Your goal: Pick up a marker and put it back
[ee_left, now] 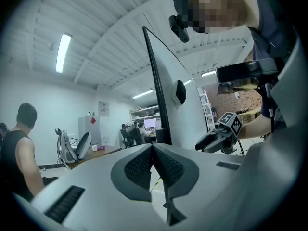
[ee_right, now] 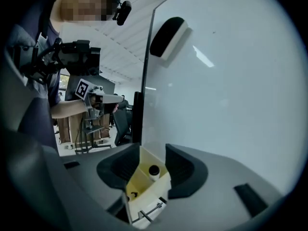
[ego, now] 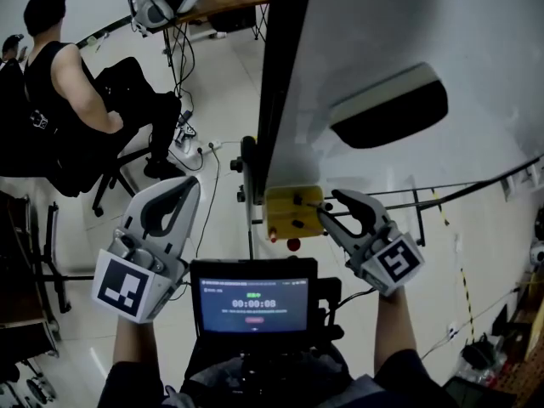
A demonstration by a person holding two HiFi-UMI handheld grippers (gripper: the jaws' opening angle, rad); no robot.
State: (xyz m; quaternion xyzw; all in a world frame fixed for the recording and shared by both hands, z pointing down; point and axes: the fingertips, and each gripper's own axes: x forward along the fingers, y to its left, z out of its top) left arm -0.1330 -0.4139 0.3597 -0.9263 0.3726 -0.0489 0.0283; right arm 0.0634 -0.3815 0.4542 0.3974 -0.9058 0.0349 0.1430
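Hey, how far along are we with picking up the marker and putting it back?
Nothing looks done for certain: the marker stands in the yellow holder on the whiteboard, held by neither gripper. In hand: the right gripper is open at the holder, which shows between its fingers; they are not pressing the marker. The left gripper is shut and empty. Left, probably: grasp, lift, return.

A person point(ego: 68, 92) in a black top sits on a chair at the upper left. A big white board point(ego: 408, 24) fills the upper right, with a black eraser point(ego: 391, 109) on it. A small screen point(ego: 253, 304) glows at the bottom middle.
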